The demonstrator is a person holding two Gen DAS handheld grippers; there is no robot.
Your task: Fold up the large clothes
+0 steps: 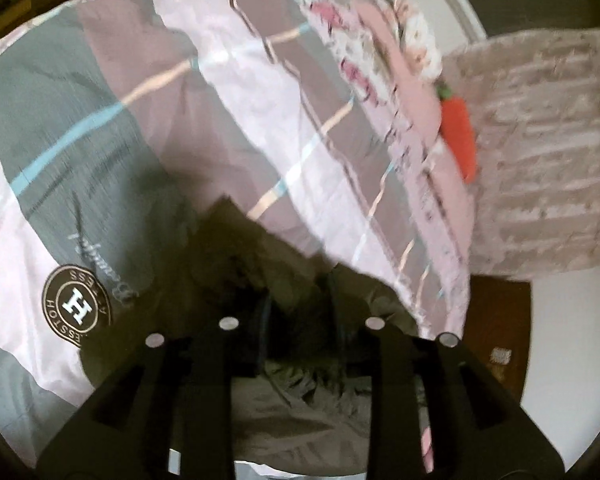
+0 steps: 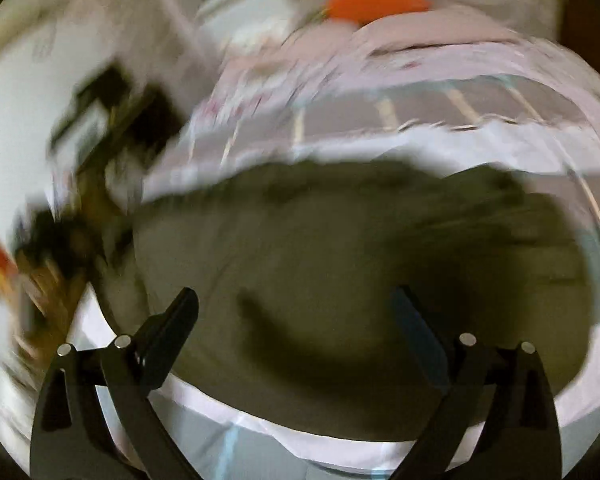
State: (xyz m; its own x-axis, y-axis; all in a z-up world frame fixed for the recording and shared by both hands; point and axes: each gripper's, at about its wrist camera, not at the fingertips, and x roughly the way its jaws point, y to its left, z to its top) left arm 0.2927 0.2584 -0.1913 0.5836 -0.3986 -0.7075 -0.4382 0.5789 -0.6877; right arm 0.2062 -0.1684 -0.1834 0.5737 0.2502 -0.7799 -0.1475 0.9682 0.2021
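A dark olive-grey garment (image 1: 300,396) lies on a bed covered with a pink, grey and mauve plaid duvet (image 1: 204,92). In the left wrist view my left gripper (image 1: 298,300) has its fingers close together with folds of the garment bunched between them. In the blurred right wrist view the garment (image 2: 340,260) spreads wide over the bed. My right gripper (image 2: 296,300) hangs just above it, fingers wide apart and empty.
An orange carrot-shaped plush (image 1: 458,132) lies by a floral pillow (image 1: 412,36) at the bed's head; it also shows in the right wrist view (image 2: 376,4). A fuzzy beige blanket (image 1: 540,152) sits beyond the bed edge. Dark cluttered furniture (image 2: 112,120) stands left of the bed.
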